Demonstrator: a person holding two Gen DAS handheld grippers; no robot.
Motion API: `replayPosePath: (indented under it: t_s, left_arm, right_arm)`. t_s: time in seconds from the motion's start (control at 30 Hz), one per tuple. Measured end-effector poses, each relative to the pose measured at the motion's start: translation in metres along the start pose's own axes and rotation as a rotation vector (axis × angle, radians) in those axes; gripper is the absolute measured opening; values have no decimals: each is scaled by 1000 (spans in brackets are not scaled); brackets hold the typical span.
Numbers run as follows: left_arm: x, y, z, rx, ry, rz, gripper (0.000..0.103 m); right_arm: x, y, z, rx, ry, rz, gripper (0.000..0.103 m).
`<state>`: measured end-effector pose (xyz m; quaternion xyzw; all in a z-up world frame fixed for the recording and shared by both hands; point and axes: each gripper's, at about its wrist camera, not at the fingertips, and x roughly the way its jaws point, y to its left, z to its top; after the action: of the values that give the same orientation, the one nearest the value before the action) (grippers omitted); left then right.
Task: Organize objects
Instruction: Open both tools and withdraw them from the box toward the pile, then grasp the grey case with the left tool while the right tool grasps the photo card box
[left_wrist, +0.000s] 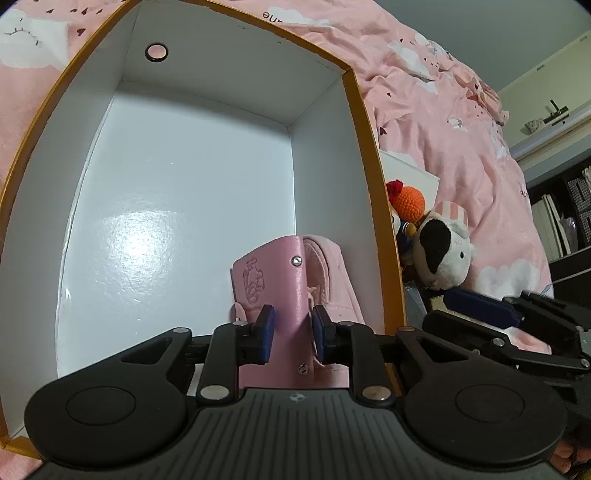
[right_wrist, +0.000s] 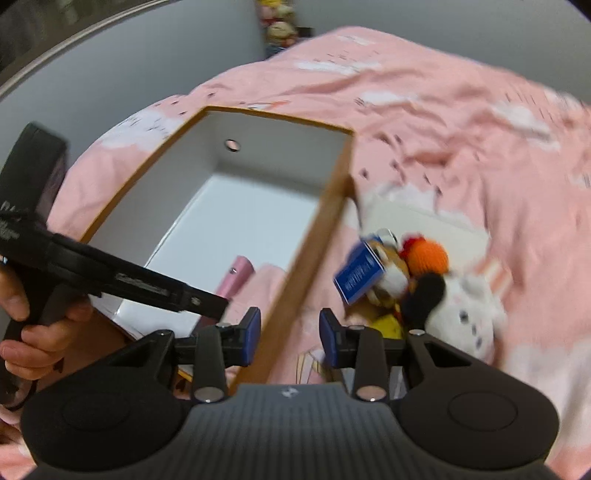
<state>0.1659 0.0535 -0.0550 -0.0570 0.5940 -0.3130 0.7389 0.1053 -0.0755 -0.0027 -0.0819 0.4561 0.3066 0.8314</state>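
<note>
A pink bed (left_wrist: 461, 122) carries a white box (left_wrist: 207, 74). The left hand-held gripper (left_wrist: 291, 334) clamps a pink wallet (left_wrist: 269, 280) inside it. Only the right view shows the right hand-held gripper (right_wrist: 290, 338), apart astride the box wall, and a hand (right_wrist: 26, 328).

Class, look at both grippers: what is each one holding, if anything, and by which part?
The left gripper grips the pink pouch by its near, studded edge, inside the box. The right gripper holds nothing; its fingers straddle the box wall without touching it.
</note>
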Motion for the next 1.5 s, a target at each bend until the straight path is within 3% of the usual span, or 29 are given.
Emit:
replayPosePath:
  t_s: [0.27, 0.6, 0.7, 0.9, 1.03, 1.13, 1.2, 1.3, 1.5]
  left_arm:
    - [-5, -6, -2, 25, -29, 27, 24]
    - [-19, -12, -6, 46, -82, 78, 28]
    - [-32, -23, -9, 80, -141, 97, 28]
    - [-48, -62, -11, 183, -143, 50, 28]
    - [-35, -95, -13, 203, -71, -2, 28]
    - [-13, -123, -16, 237, -24, 56, 34]
    - [2, -134, -17, 232, -8, 89, 44]
    - [22, -141, -15, 185, 21, 112, 57]
    - [51, -143, -10, 68, 33, 207, 66]
  right_arm:
    - [3, -36, -24, 155, 9, -9, 36]
    - [-7, -64, -43, 211, -7, -37, 37]
    - [-11, -67, -47, 199, -6, -58, 37]
    - [-16, -81, -60, 204, 10, -121, 33]
    - [-20, -87, -66, 207, 1, -135, 25]
    - [-24, -90, -67, 221, -15, -155, 26]
    - [-26, -90, -66, 208, -34, -205, 26]
    - [-27, -96, -68, 215, -45, -239, 26]
    - [-21, -106, -74, 241, -49, -212, 26]
